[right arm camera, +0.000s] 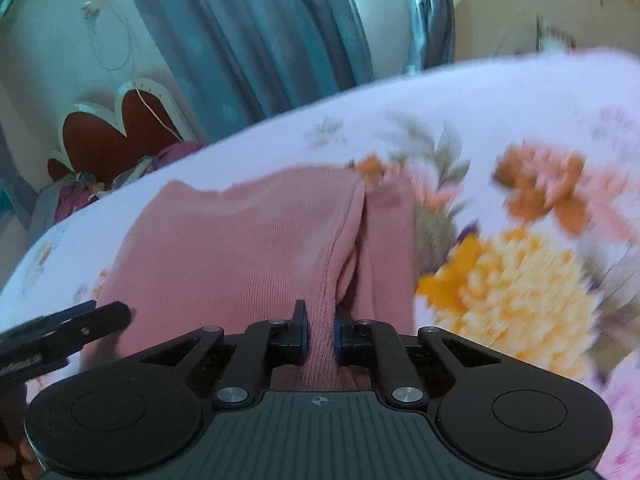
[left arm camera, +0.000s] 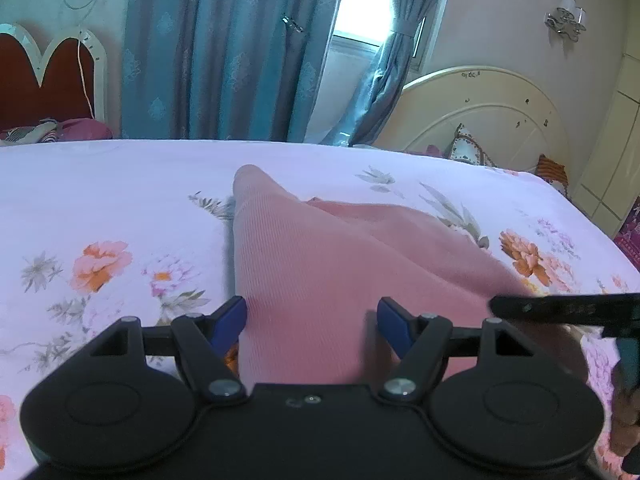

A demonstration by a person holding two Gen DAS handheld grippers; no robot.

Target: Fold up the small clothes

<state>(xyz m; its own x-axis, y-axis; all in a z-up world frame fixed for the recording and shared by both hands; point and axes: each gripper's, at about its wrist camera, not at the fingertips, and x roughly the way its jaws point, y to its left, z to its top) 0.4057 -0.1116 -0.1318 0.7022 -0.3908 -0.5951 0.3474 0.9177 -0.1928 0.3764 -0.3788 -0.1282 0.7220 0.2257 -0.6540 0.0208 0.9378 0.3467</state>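
From the left wrist, a pink ribbed-knit garment (left arm camera: pixel 320 264) lies on the floral bedsheet (left arm camera: pixel 100 200), tapering to a rounded far end, while the left gripper (left arm camera: pixel 312 320) hovers over its near part with blue-padded fingers (left arm camera: pixel 230 320) spread wide, pinching nothing. From the right wrist, the right gripper (right arm camera: pixel 320 336) clamps a raised fold of the same garment (right arm camera: pixel 240 248); the flowered sheet (right arm camera: pixel 500 280) is motion-blurred, and the fold's near end is hidden behind the gripper body.

Pink ribbed garment (left arm camera: pixel 320 264) lying on the bed, partly folded. In the left wrist view it tapers to a rounded tip at 12 o'clock and widens toward 6. In the right wrist view a raised hem ridge runs 12 to 6, bunched at the near end.
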